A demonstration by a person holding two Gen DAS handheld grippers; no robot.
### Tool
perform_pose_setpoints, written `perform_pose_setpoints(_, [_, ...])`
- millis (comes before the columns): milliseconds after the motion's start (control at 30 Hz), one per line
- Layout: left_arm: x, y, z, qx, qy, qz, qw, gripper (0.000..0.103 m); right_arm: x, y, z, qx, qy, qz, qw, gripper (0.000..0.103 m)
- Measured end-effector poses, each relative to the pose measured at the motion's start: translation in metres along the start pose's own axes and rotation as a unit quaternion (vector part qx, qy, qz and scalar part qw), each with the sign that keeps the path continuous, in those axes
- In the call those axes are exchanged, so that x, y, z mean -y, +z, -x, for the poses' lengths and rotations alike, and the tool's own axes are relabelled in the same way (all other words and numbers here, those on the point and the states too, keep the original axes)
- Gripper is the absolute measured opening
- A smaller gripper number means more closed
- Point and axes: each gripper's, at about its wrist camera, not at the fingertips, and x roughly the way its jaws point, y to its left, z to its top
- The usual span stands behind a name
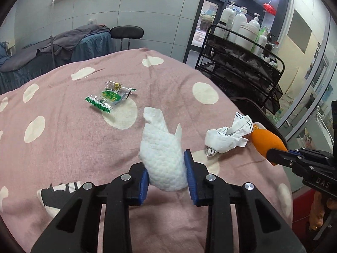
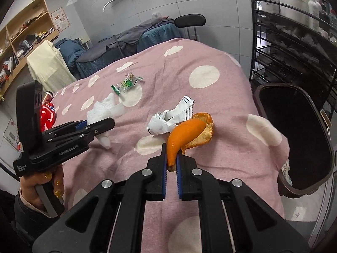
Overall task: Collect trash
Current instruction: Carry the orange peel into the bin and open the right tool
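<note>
My left gripper [image 1: 166, 168] is shut on a crumpled white paper towel [image 1: 162, 154] above the pink spotted bedcover [image 1: 63, 147]; it also shows in the right wrist view [image 2: 101, 113]. My right gripper [image 2: 171, 158] is shut on an orange peel [image 2: 183, 137], which also shows in the left wrist view [image 1: 266, 141]. A crumpled white wrapper [image 1: 227, 137] lies on the cover just beyond the peel, seen in the right wrist view too [image 2: 172, 116]. A green and clear plastic wrapper [image 1: 109, 97] lies farther back [image 2: 126, 84].
A dark brown trash bin [image 2: 299, 135] stands open at the bed's right edge. A black wire rack [image 1: 242, 63] with white bottles stands behind it. A red item [image 2: 47, 111] lies at the bed's left side. A massage bed [image 1: 52, 50] and stool stand beyond.
</note>
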Motion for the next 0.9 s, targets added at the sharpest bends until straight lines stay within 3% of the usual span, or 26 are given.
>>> perform_pose_setpoints(267, [0.029, -0.002, 0.010, 0.013, -0.025, -0.019, 0.9994, 0.031, 0.022, -0.007, 0.014, -0.003, -0.067, 0.019, 0.998, 0.008])
perform_pose_setpoints(500, [0.042, -0.009, 0.010, 0.010, -0.040, -0.024, 0.9989, 0.031, 0.055, -0.019, 0.014, -0.007, -0.112, -0.004, 0.994, 0.008])
perform_pose_setpoints(900, [0.085, 0.003, 0.021, 0.030, -0.072, -0.059, 0.9952, 0.031, 0.096, -0.012, 0.038, 0.037, -0.127, -0.041, 0.990, 0.008])
